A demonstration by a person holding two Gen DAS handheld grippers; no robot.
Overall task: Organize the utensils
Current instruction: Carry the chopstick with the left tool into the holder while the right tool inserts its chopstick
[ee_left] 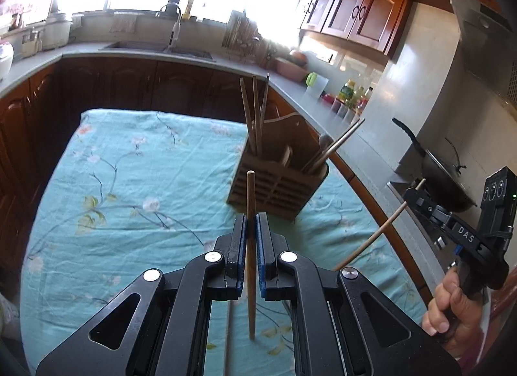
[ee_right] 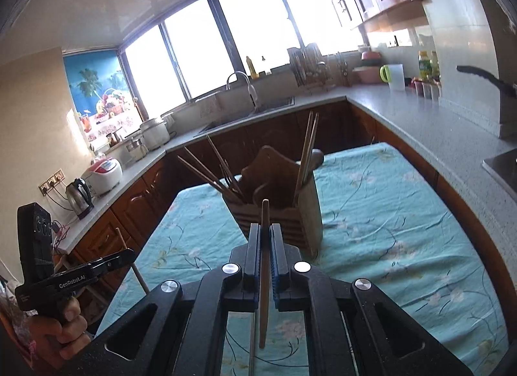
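Each claw, left (ee_left: pixel 251 230) and right (ee_right: pixel 265 240), pinches one chopstick; either may snag the crowded holder (ee_left: pixel 278 182) ahead on insertion.

I am seeing a table (ee_left: pixel 97 263) that is wearing a turquoise floral cloth (ee_right: pixel 387 214). On the cloth a wooden utensil holder (ee_left: pixel 278 187) is standing upright, near the far right part from the left wrist view.

Left tongs (ee_left: pixel 251 230) and right tongs (ee_right: pixel 265 240) both clamped.
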